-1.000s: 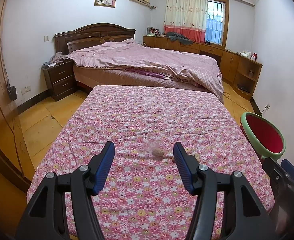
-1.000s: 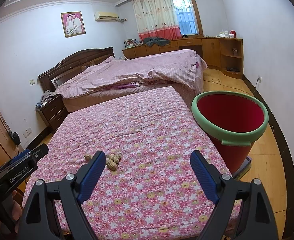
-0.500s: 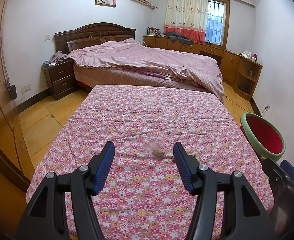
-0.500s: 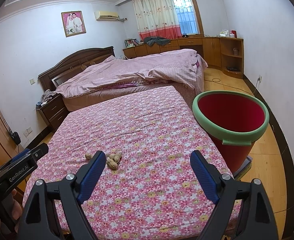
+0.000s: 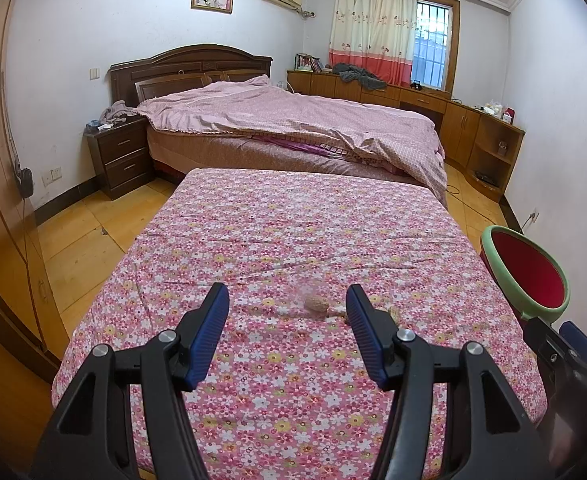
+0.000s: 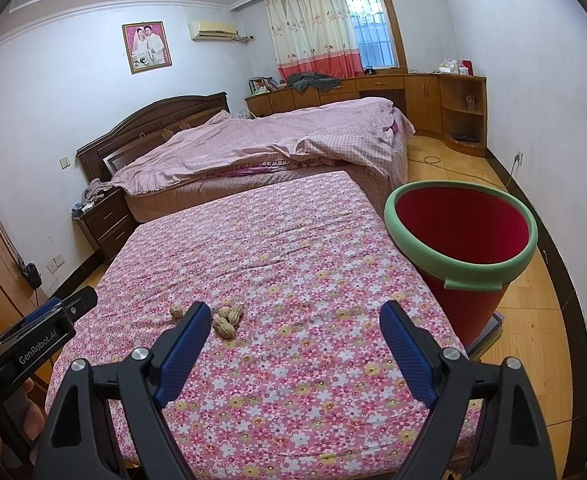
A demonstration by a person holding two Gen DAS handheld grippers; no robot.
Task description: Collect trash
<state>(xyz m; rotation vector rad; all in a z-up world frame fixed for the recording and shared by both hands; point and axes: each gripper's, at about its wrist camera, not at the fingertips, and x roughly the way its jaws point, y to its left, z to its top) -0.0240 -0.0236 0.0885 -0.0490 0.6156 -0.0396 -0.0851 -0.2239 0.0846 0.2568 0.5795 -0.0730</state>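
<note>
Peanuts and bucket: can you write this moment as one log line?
left gripper: open | right gripper: open | peanuts: on floral cloth | red bucket: beside table | nothing held

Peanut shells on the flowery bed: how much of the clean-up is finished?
Nothing looks done yet. The peanut shells lie on the bedspread, and no trash shows in the visible part of the red bin. Both the left gripper and right gripper are open and empty. All the picking up remains.
</note>
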